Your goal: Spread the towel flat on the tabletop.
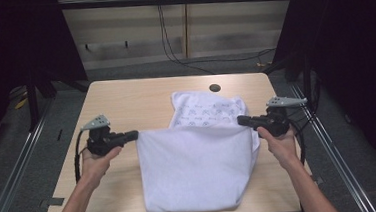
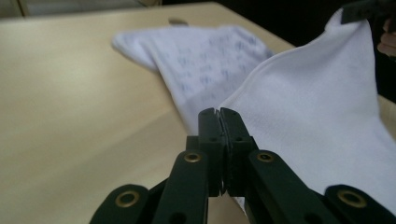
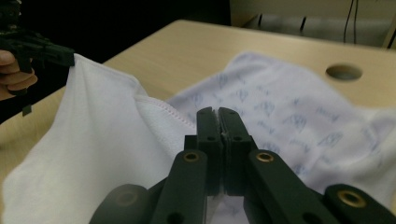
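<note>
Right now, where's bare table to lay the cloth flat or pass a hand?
Free: the wide strip of table left of the white cloth, behind the left gripper, and the far edge around the round hole. Crowded: centre to right edge, where the cloth spreads and the right gripper holds it.

A lab: black curtains (image 1: pixel 352 49), floor rails (image 1: pixel 15 168), wall cables (image 1: pixel 169 42) around a lone wooden table (image 1: pixel 125 98).

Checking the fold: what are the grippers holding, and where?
Both hold the white cloth: left gripper and right gripper each pinch one corner of its raised edge.
</note>
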`<state>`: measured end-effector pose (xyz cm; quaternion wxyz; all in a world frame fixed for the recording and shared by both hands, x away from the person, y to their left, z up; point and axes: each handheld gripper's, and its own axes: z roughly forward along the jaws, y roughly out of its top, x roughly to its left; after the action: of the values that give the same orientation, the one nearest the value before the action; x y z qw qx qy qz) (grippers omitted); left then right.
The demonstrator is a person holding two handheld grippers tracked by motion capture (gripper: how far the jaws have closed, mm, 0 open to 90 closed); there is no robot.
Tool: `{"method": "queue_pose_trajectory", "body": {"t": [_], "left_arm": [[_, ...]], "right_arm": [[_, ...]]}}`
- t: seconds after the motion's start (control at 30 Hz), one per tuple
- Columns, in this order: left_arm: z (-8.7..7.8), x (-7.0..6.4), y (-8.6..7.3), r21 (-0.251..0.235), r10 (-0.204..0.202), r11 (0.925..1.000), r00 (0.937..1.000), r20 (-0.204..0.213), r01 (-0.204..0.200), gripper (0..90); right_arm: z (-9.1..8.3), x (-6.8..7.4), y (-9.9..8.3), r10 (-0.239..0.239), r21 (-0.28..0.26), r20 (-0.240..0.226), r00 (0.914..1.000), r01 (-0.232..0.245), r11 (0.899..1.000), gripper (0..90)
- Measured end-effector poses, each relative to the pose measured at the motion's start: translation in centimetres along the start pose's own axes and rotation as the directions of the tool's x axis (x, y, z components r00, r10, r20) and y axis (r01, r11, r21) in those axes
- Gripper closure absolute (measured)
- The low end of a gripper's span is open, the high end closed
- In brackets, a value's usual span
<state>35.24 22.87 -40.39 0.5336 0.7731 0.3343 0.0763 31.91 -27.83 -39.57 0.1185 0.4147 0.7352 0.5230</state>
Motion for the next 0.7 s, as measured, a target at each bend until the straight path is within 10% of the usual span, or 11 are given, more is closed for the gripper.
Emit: {"method": "queue_pose_trajectory", "body": {"t": [0.13,0.27,0.57,0.7], "left_arm": [[-3.5,-1.5,3.1,-0.118,0.04,0.9924,0.999,0.018,-0.038,88.7],[-4.8,-4.5,1.6,-0.087,0.101,0.9919,0.9907,0.092,-0.093,88.6],[-6.2,-8.9,-9.4,0.076,-0.003,0.997,0.9751,0.222,-0.014,88.4],[-8.7,-13.0,-10.4,0.131,0.088,0.9825,0.9499,0.3,-0.132,88.1]], "right_arm": [[-3.3,1.6,2.6,-0.049,-0.107,-0.011,0.9987,0.048,0.993,88.7],[-6.4,3.5,2.3,-0.08,-0.143,-0.036,0.9961,0.074,0.987,88.7],[-10.5,7.5,-9.9,-0.023,-0.011,-0.126,0.9918,0.022,1.0,88.6],[-12.3,10.3,-12.3,-0.019,0.094,-0.124,0.9921,0.031,0.995,88.3]]}}
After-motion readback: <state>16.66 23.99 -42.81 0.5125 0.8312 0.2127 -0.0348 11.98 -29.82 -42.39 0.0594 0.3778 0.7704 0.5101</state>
